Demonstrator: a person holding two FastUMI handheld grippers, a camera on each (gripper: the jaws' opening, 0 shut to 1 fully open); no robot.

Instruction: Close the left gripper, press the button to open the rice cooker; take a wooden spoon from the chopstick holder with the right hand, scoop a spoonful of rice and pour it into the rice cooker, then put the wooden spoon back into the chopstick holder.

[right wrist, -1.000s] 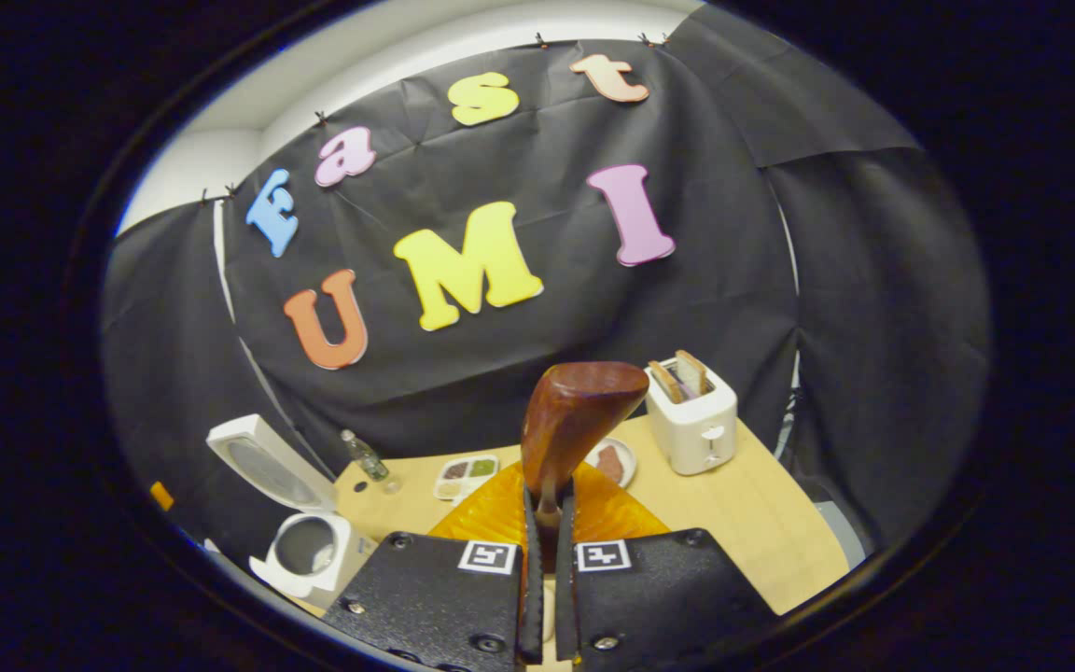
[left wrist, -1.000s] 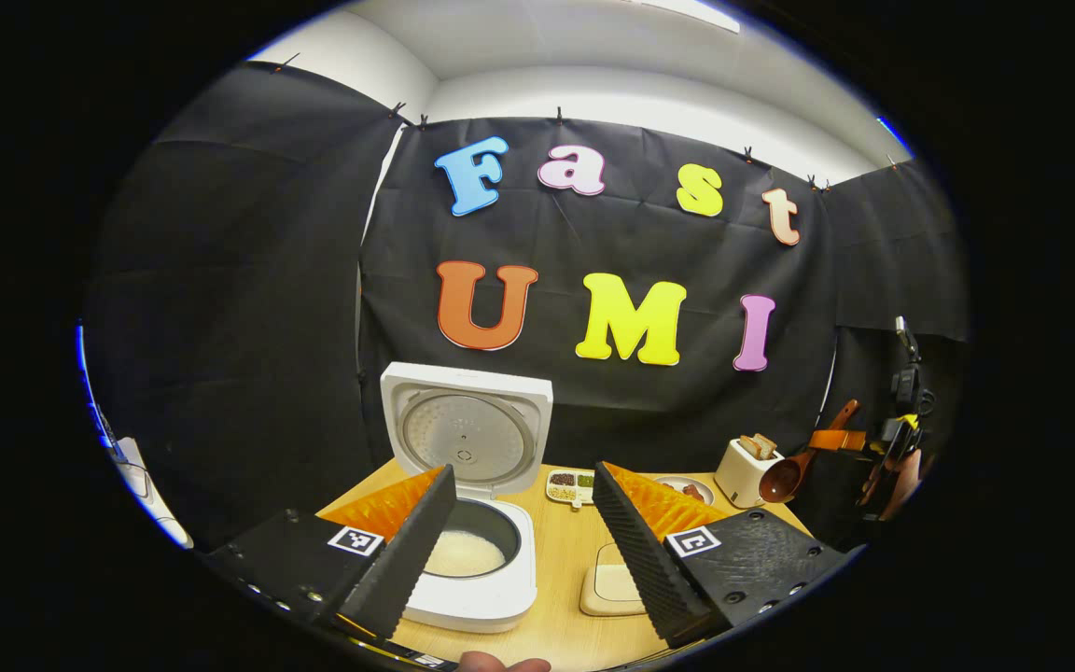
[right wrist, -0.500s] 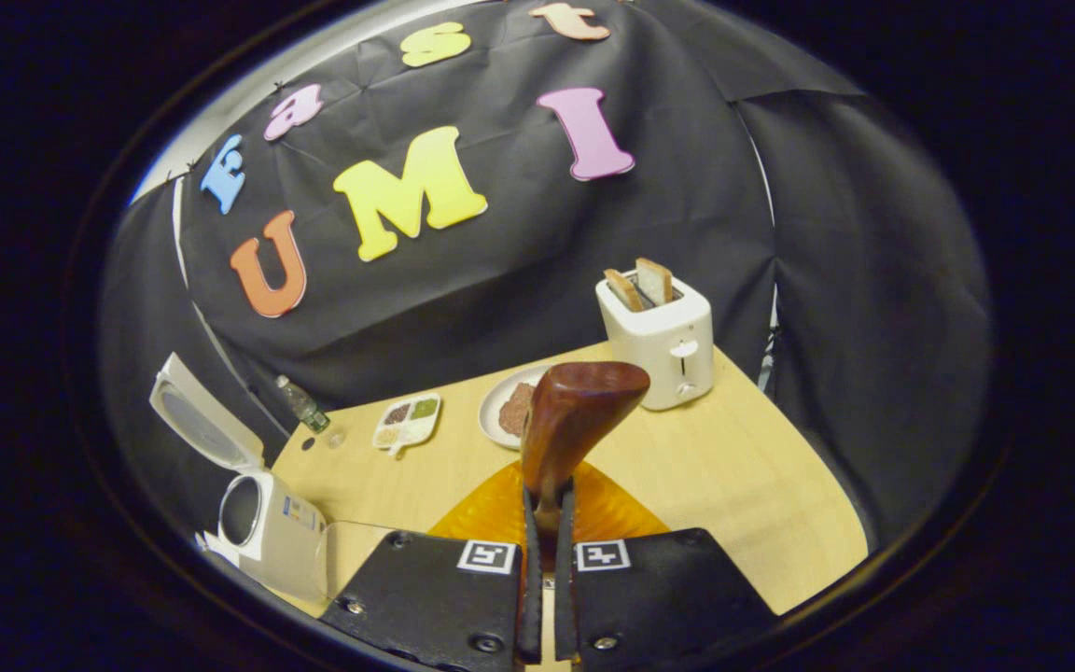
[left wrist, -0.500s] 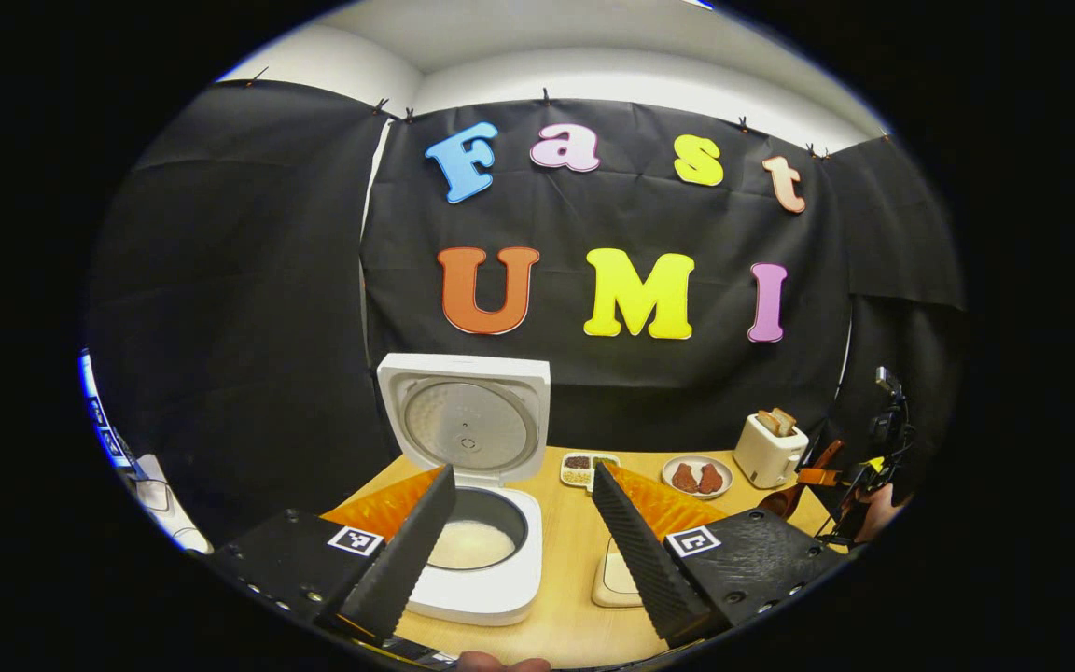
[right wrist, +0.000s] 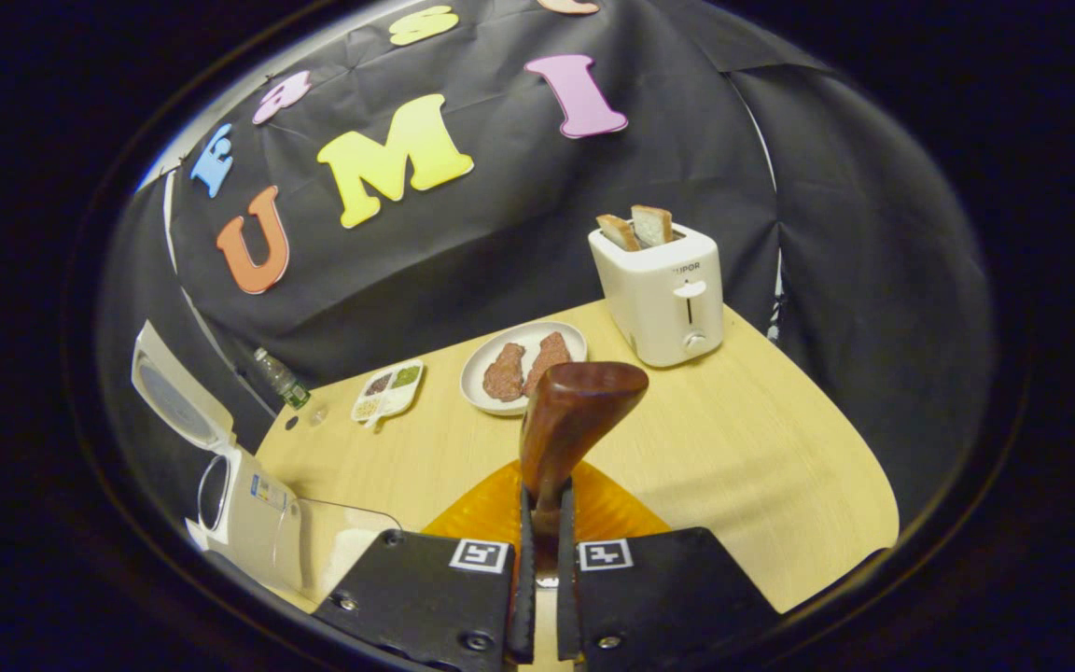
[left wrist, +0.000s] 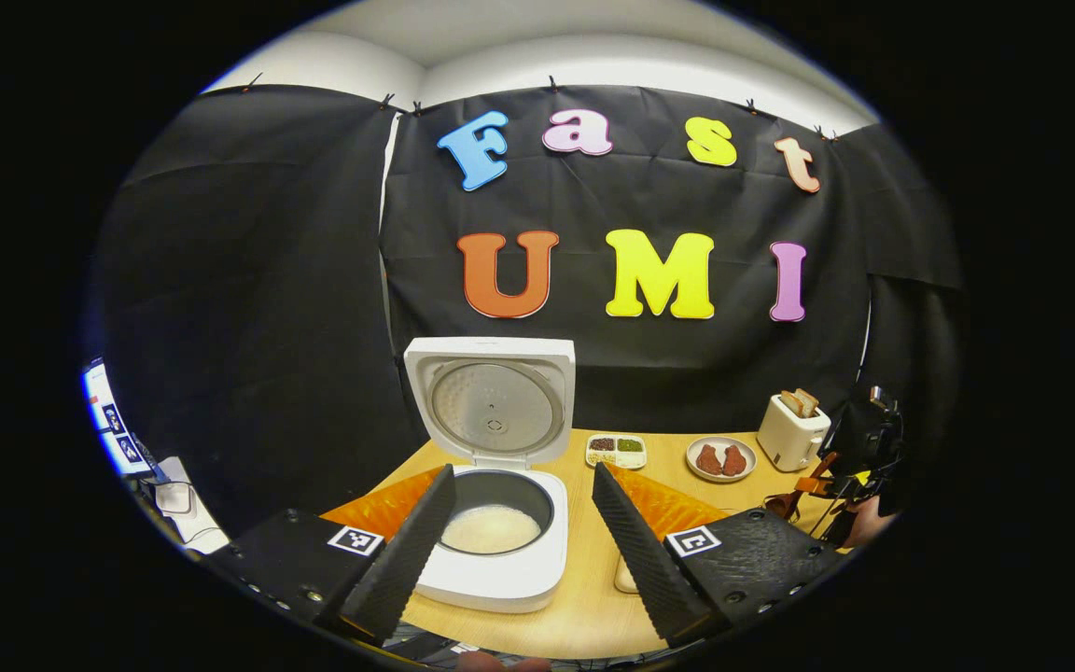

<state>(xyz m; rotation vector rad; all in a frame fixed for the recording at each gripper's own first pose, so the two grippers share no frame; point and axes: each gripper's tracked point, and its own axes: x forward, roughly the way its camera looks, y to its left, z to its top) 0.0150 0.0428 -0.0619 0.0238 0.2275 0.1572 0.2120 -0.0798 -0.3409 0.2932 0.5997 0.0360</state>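
Observation:
The white rice cooker point(left wrist: 491, 560) stands with its lid point(left wrist: 491, 401) raised and white rice point(left wrist: 491, 529) in its pot. My left gripper point(left wrist: 521, 476) hovers open in front of it, one finger on each side of the pot, holding nothing. My right gripper point(right wrist: 542, 509) is shut on the handle of the brown wooden spoon point(right wrist: 579, 415), whose bowl points forward above the table. In the left gripper view the spoon point(left wrist: 783, 504) and the hand-held right gripper point(left wrist: 822, 487) sit low at the far right. In the right gripper view the cooker point(right wrist: 244, 499) is at the left edge.
A clear container of rice point(right wrist: 342, 551) sits right of the cooker, near the table's front. Further back are a white toaster point(right wrist: 668, 289) with bread, a plate of meat point(right wrist: 523, 369), a small divided dish point(right wrist: 388, 392) and a bottle point(right wrist: 281, 378). The wooden table point(right wrist: 761, 467) shows bare wood on the right.
My right gripper has come down and tipped toward the table with the spoon still held. The left gripper stays open and has drawn back a little from the cooker.

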